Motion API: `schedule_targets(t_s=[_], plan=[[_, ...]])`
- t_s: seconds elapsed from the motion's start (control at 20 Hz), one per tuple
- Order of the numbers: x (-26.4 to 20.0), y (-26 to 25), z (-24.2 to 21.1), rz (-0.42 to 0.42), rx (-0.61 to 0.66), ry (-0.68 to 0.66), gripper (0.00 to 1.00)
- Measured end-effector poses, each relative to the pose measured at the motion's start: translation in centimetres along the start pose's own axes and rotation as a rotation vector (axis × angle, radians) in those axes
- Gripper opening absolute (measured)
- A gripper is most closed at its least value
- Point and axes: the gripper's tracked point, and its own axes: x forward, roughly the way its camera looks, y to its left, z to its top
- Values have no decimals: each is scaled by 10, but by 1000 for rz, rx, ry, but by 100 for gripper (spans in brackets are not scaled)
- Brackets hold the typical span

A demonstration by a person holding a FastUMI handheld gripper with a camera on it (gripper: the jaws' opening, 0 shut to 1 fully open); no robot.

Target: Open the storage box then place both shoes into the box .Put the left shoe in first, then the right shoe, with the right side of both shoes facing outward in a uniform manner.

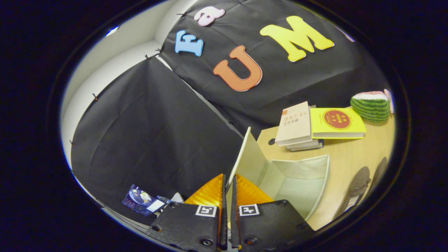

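A pale storage box sits on the wooden table, and its inside looks bare. Its lid is swung up on edge at the box's left side. The lid's near edge runs down between my two fingers. My gripper is shut on that lid, with one finger pressed on each face. Two dark shoes lie side by side on the table to the right of the box, partly cut off from view.
Beyond the box lie a stack of books and a yellow book, with a watermelon-shaped toy to their right. A small blue package lies low to the left of the fingers. Black cloth walls close the back and left.
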Motion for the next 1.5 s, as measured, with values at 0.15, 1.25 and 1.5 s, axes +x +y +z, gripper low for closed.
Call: schedule_targets(t_s=[0.15,1.25,1.5], plan=[[18,24,-7,-1,-45,-34,11],[-9,-21,-37,-249,-244,-40,100],[-61,-117,-30,-498,-276,0,100]])
